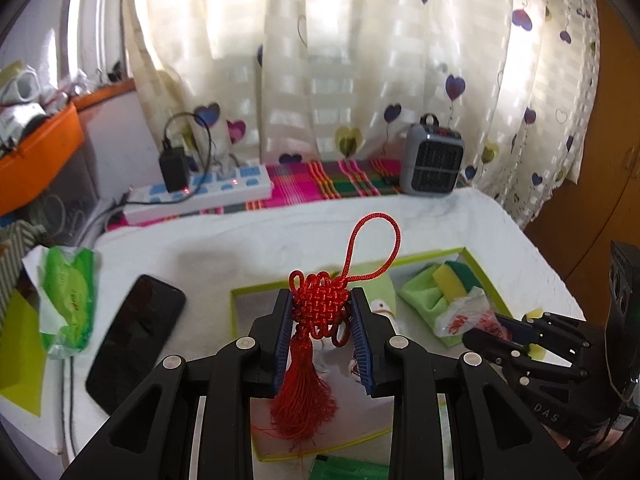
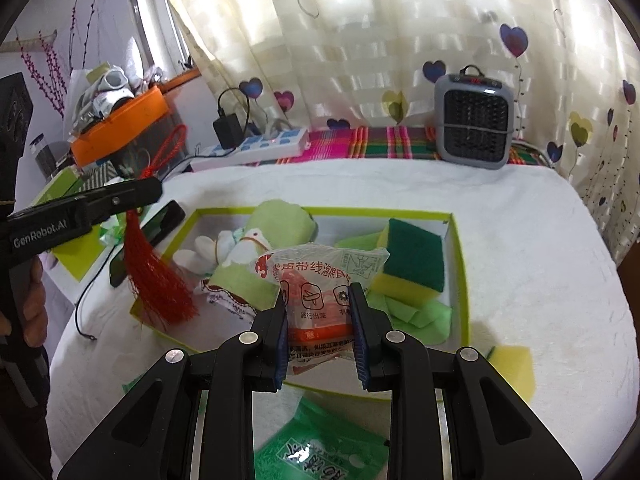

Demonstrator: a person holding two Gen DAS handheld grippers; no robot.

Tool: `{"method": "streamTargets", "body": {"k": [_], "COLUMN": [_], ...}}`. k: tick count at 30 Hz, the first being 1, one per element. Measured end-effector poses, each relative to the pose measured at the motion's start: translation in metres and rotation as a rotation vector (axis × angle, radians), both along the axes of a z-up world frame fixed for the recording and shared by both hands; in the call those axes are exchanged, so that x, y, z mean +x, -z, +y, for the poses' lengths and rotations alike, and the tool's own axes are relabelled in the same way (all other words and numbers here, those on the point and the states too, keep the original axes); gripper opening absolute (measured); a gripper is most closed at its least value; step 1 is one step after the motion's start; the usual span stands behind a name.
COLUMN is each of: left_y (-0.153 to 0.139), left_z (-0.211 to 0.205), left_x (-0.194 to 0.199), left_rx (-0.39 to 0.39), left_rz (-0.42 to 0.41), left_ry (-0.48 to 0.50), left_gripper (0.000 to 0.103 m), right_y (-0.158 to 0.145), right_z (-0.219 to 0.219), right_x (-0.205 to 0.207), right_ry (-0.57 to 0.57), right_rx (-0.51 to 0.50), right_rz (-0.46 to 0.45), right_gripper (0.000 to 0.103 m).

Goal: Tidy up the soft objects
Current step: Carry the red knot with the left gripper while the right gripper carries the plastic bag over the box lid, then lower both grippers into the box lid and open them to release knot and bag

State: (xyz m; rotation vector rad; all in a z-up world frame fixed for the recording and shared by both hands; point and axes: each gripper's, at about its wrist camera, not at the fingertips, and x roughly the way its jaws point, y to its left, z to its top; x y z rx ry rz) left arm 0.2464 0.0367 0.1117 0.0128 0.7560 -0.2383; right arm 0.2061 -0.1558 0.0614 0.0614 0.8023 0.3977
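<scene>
Holding the red knot tassel (image 1: 318, 308) by its woven body, the left claw (image 1: 320, 320) pinched it over the near left corner of the green-rimmed box (image 2: 456, 216), likely so the fringe would hang free before lowering. The right claw (image 2: 318, 320) gripped a printed plastic packet (image 2: 320, 276) over the box, beside the sponge (image 2: 414, 258) and green cloths (image 2: 416, 312). Packet contents were unreadable; the box's near edge was hidden behind the claws.

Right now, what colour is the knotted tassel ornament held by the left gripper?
Red all over: the knotted tassel ornament, its loop and fringe. The left wrist view shows it best.
</scene>
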Motion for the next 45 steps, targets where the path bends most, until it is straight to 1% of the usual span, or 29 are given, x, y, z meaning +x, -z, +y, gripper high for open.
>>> {"method": "streamTargets", "body": {"k": [4,7,8,10,13,16,20,27,29,37,42,45], "left_y": [0.015,0.026,0.028,0.033,0.04,0.045,0.05,0.06,0.063,0.064,0.064,0.064], "left_z": [-0.004,-0.001,-0.001,-0.001,0.002,0.001,0.001,0.001,0.0,0.0,0.002,0.002], "left_x": [0.013,0.023,0.026,0.03,0.038,0.043,0.05,0.057,0.059,0.059,0.059,0.058], "left_rx": [0.006,-0.014,-0.01,0.001,-0.01,-0.007,-0.006,0.0,0.005,0.003,-0.009,-0.008], "left_rz": [0.036,0.071,0.077,0.079,0.102,0.107,0.124,0.147,0.157,0.152,0.154,0.154], "left_ry": [-0.005,-0.018,-0.025,-0.029,-0.041,-0.041,-0.054,-0.067,-0.063,-0.067,-0.074,-0.075], "left_gripper": [0.027,0.027,0.027,0.027,0.027,0.027,0.027,0.029,0.029,0.032,0.039,0.042], "right_y": [0.008,0.014,0.015,0.017,0.02,0.023,0.027,0.035,0.036,0.037,0.037,0.036], "right_z": [0.008,0.014,0.016,0.018,0.019,0.021,0.027,0.03,0.03,0.035,0.036,0.035], "right_x": [0.008,0.016,0.019,0.023,0.032,0.038,0.042,0.047,0.047,0.046,0.045,0.044], "right_ry": [-0.006,0.004,0.006,0.021,0.049,0.053,0.063,0.052,0.05,0.034,0.031,0.035], "right_rx": [-0.031,-0.061,-0.066,-0.087,-0.103,-0.112,-0.153,-0.179,-0.177,-0.173,-0.17,-0.169], "right_rz": [0.014,0.019,0.022,0.021,0.022,0.028,0.015,0.038,0.036,0.036,0.036,0.033], "right_gripper": [0.027,0.027,0.027,0.027,0.027,0.027,0.027,0.029,0.03,0.044,0.051,0.054]}}
